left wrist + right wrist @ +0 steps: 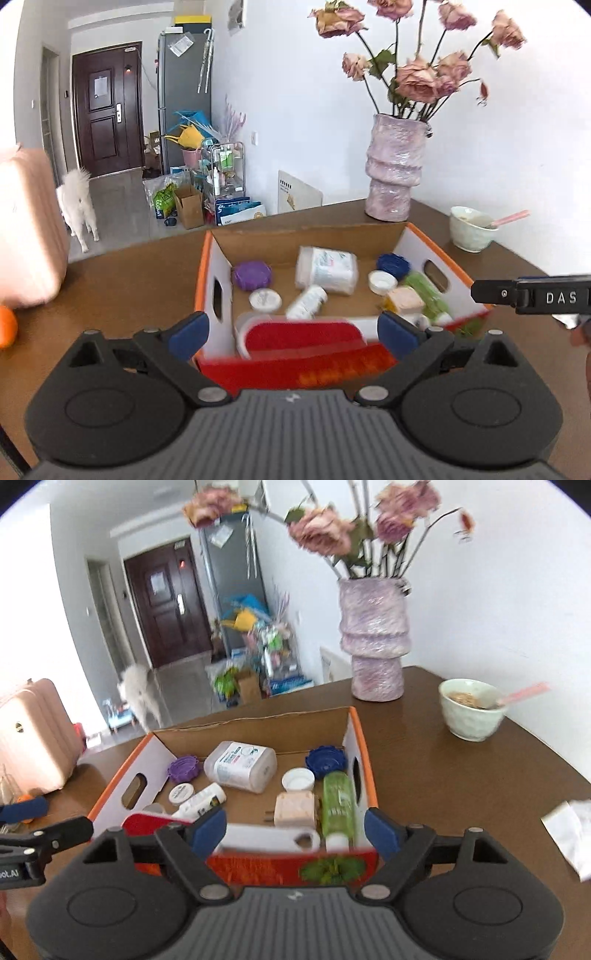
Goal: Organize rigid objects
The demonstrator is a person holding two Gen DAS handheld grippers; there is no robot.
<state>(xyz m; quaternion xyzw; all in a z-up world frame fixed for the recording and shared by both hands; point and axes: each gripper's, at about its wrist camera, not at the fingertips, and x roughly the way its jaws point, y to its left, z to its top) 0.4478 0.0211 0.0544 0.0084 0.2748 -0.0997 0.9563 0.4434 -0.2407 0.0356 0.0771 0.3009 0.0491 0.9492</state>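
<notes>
Green bottle (338, 801) lies flat in cardboard box (364, 738), cap nearest camera.

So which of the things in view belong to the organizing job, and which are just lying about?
Job:
cardboard box
large white bottle
small white bottle
green bottle
purple lid
blue lid
left claw, right claw, both open

Lying about:
vase
bowl
suitcase
</notes>
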